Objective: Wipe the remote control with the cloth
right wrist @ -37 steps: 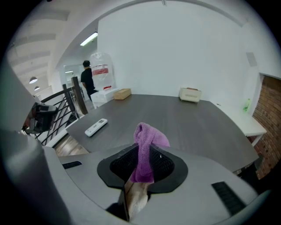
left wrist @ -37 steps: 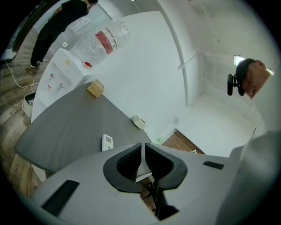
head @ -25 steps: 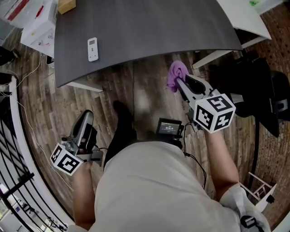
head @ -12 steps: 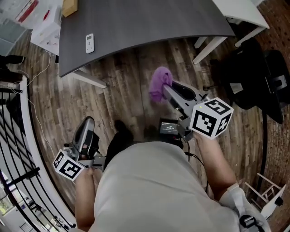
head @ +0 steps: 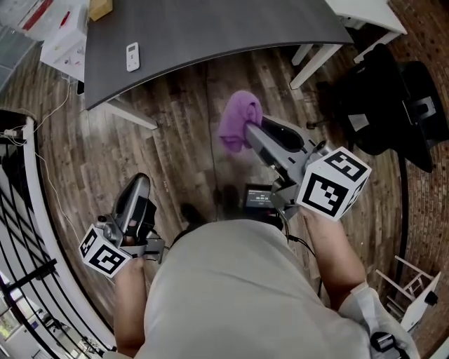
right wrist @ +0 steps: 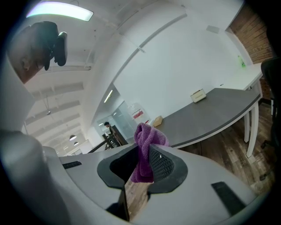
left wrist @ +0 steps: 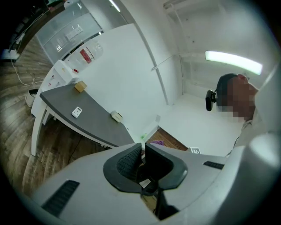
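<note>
A small white remote control point(head: 132, 56) lies near the left end of the dark grey table point(head: 210, 28); the left gripper view shows the same remote control point(left wrist: 77, 112) far off. My right gripper point(head: 247, 130) is shut on a purple cloth point(head: 237, 123), held over the wooden floor well short of the table. In the right gripper view the cloth point(right wrist: 145, 147) bunches up between the jaws of the right gripper point(right wrist: 143, 160). My left gripper point(head: 137, 188) hangs low at the left, shut and empty. Its jaws meet in the view of the left gripper point(left wrist: 142, 158).
A cardboard box point(head: 101, 8) and a small pale device point(left wrist: 116, 116) also sit on the table. White boxes point(head: 59, 42) stand at its left end. A black office chair point(head: 393, 98) is at the right, a black railing point(head: 21, 231) at the left. A white table point(head: 365, 14) stands at the back right.
The table has slid further up and away in the head view. My right gripper with the cloth has moved left and away from the table edge. The left gripper stays low.
</note>
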`<action>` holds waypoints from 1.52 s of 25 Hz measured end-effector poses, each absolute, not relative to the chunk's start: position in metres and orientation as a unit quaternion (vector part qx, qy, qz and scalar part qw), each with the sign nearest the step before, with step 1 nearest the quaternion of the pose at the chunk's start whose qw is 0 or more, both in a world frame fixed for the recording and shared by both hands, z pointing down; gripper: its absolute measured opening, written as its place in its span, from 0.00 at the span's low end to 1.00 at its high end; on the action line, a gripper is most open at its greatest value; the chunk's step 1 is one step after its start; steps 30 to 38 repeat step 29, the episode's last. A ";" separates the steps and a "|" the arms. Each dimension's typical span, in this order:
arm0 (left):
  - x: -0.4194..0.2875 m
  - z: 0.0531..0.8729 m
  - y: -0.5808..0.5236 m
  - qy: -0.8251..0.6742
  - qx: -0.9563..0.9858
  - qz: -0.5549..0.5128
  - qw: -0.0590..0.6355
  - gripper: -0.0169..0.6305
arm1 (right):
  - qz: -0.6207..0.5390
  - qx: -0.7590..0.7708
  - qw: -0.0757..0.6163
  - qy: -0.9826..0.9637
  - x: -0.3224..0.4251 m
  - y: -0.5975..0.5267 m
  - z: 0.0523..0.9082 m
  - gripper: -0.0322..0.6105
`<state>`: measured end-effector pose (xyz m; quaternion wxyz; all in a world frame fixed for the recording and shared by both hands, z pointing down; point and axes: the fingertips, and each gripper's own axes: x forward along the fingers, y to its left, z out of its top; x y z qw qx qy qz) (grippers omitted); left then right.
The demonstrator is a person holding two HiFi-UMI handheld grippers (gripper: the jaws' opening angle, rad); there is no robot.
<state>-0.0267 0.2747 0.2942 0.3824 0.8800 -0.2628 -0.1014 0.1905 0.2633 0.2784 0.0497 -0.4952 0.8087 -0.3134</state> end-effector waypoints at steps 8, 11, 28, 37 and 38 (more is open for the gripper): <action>-0.065 0.304 0.292 -0.259 0.871 -0.119 0.401 0.07 | -0.292 -0.500 0.021 0.815 0.149 0.274 0.266 0.18; -0.075 0.304 0.294 -0.252 0.872 -0.127 0.401 0.07 | -0.280 -0.507 0.017 0.815 0.139 0.277 0.258 0.18; -0.101 0.302 0.303 -0.243 0.873 -0.128 0.404 0.07 | -0.271 -0.524 0.009 0.807 0.120 0.286 0.256 0.18; -0.101 0.302 0.303 -0.244 0.872 -0.128 0.404 0.07 | -0.271 -0.524 0.009 0.807 0.120 0.286 0.256 0.18; -0.101 0.302 0.303 -0.244 0.872 -0.128 0.404 0.07 | -0.271 -0.524 0.009 0.807 0.120 0.286 0.256 0.18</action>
